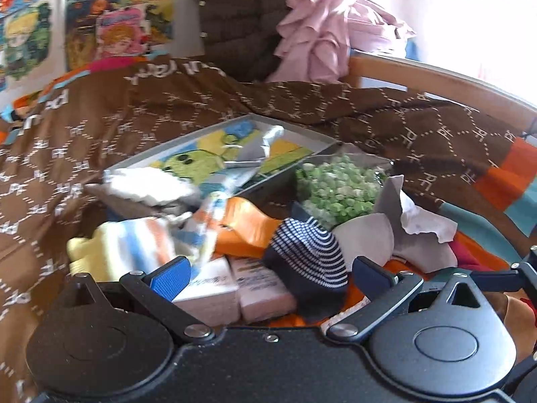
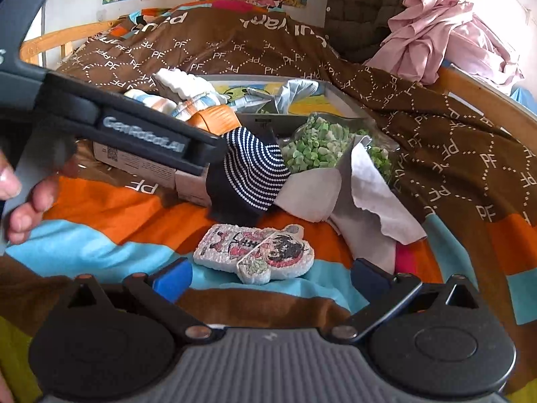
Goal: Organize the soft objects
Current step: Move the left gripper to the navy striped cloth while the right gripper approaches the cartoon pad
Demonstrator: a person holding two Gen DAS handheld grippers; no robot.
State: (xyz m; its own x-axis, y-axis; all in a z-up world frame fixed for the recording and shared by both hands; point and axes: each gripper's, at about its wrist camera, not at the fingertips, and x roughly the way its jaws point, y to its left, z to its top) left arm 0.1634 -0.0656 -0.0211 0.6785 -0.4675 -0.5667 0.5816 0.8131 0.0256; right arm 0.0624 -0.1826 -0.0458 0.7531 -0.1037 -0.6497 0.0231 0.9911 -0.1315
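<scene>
A jumble of soft things waits on a bed: a navy-and-white striped knit hat [image 1: 307, 252] lies at the middle of the heap, touching two small cartons [image 1: 231, 288] on one side and a grey cloth [image 1: 396, 231] on the other. The left gripper [image 1: 268, 273] hovers just above the hat and cartons with its jaws apart and nothing between them. The right gripper [image 2: 268, 273], jaws likewise apart and empty, points at a flat cartoon-figure cushion [image 2: 255, 252] that lies alone on the quilt, nearer the camera than the heap. Behind the hat sit a bag of green foam bits [image 2: 322, 141], an orange pouch [image 1: 248, 225], a pastel striped sock [image 1: 134, 238] and a shallow grey tray [image 1: 315, 134] with a cartoon lining.

The hat looks the likeliest pick for the left gripper — best taken by lowering onto its raised crown and pinching a thick fold, clear of the cartons, so that only knit comes up. The cushion, lying flat, probably calls for a grip across one edge.

The quilt [image 2: 436, 141] is brown with a dotted letter pattern, banded in orange and blue, and rumpled — a soft, uneven footing. A wooden bed rail [image 1: 436, 77], a pink garment [image 2: 436, 30], a dark padded jacket [image 1: 235, 23] and cartoon posters [image 1: 117, 23] frame the room.
</scene>
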